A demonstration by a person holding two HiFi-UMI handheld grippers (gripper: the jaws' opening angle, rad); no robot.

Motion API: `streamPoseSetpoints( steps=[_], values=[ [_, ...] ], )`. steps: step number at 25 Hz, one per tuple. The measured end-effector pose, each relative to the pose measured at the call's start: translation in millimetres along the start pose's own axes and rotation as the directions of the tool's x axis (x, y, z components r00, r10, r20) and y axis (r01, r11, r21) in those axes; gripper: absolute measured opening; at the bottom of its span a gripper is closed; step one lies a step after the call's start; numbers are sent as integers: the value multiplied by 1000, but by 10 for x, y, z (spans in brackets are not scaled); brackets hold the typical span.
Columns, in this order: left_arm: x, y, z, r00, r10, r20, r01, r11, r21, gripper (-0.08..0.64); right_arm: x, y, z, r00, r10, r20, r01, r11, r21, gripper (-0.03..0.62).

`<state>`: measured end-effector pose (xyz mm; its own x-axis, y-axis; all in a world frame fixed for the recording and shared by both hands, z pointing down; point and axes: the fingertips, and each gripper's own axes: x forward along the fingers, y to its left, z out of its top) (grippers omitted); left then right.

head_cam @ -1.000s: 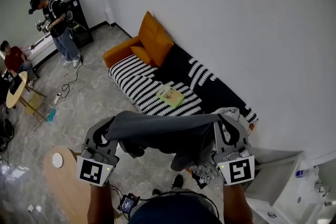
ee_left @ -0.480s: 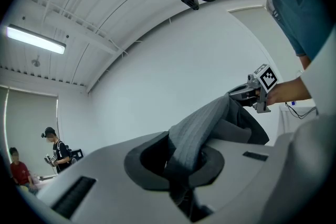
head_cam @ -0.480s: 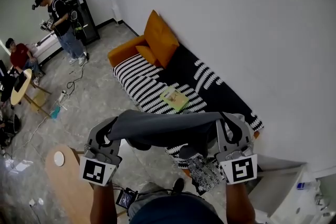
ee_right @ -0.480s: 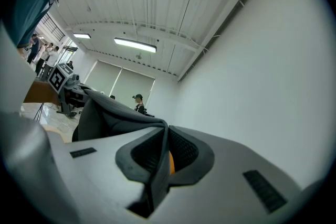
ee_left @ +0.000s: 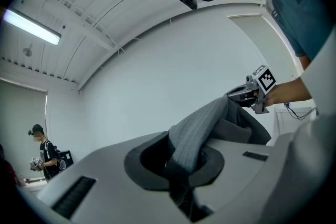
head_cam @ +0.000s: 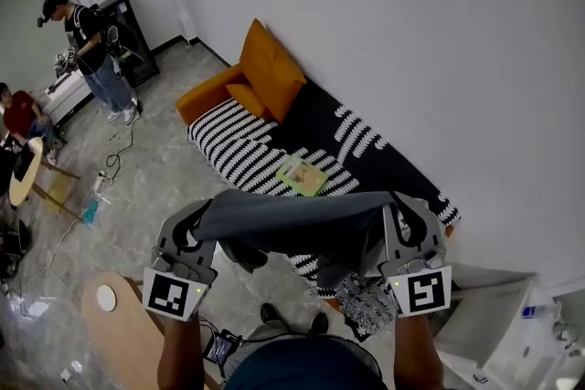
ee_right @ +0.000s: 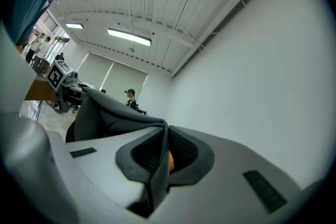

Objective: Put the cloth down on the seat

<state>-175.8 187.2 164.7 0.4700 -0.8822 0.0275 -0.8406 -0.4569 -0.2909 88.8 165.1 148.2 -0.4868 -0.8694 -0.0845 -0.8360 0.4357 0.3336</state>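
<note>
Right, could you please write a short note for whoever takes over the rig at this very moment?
Left gripper: jaws shut on one end of the grey cloth.
Right gripper: jaws shut on the other end.
Cloth: stretched in the air between them, short of the striped sofa seat. A green book lies on the seat.
Done: cloth lifted and gripped.
Left: carry it over the seat, lower it, open both jaws.

Both forearms reached forward, level and well apart; the left gripper (head_cam: pixel 195 226) was clamped on one end of the cloth (head_cam: pixel 302 216); the right gripper (head_cam: pixel 404 216) pinched the other.
</note>
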Motion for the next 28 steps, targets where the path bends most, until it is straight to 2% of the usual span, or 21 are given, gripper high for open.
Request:
streamPoseSetpoints(
  steps=[10,16,21,28],
  values=[
    [124,512,-111,995,-91,47,91,996,2,25,364,247,80,996,-87,-35,86,996,-20,26],
    [193,734,-183,992,-106,64,107,994,-19,25,538,345,115,994,-93,-57,90,995,-42,26],
    [373,770,-289,992,-115,51,116,993,-28,25,683,256,26,994,-87,-64,83,995,-56,26],
    [730,730,-381,994,-109,16,109,994,-28,25,916,-2,-233,995,-71,-70,71,997,-10,26]
  ],
)
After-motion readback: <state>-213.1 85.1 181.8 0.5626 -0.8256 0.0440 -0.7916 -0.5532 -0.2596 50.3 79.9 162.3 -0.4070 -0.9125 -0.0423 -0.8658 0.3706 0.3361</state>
